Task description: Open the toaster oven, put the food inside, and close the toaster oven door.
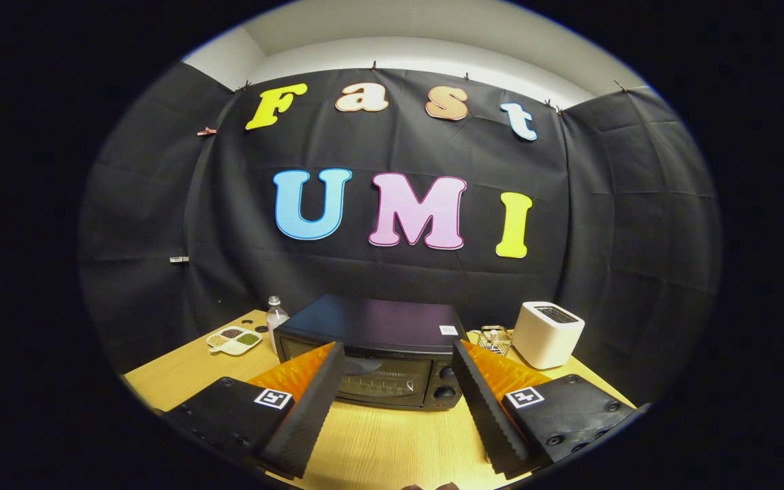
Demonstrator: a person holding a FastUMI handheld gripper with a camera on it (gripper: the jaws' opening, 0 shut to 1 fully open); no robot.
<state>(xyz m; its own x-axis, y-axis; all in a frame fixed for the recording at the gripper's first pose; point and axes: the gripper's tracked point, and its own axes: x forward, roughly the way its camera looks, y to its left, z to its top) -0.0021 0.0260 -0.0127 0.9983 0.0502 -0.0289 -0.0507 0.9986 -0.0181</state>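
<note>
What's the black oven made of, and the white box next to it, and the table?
The toaster oven looks like dark painted metal, smooth with a soft sheen, with a glass door. The white toaster seems matte plastic. The table shows light wood grain, maybe laminate. The gripper is open.

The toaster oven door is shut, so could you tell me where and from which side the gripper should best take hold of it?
Judging from the gripper view, grip the top edge of the toaster oven door, coming straight from the front. The glass front faces the open gripper, and any handle is too dark to make out.
</note>
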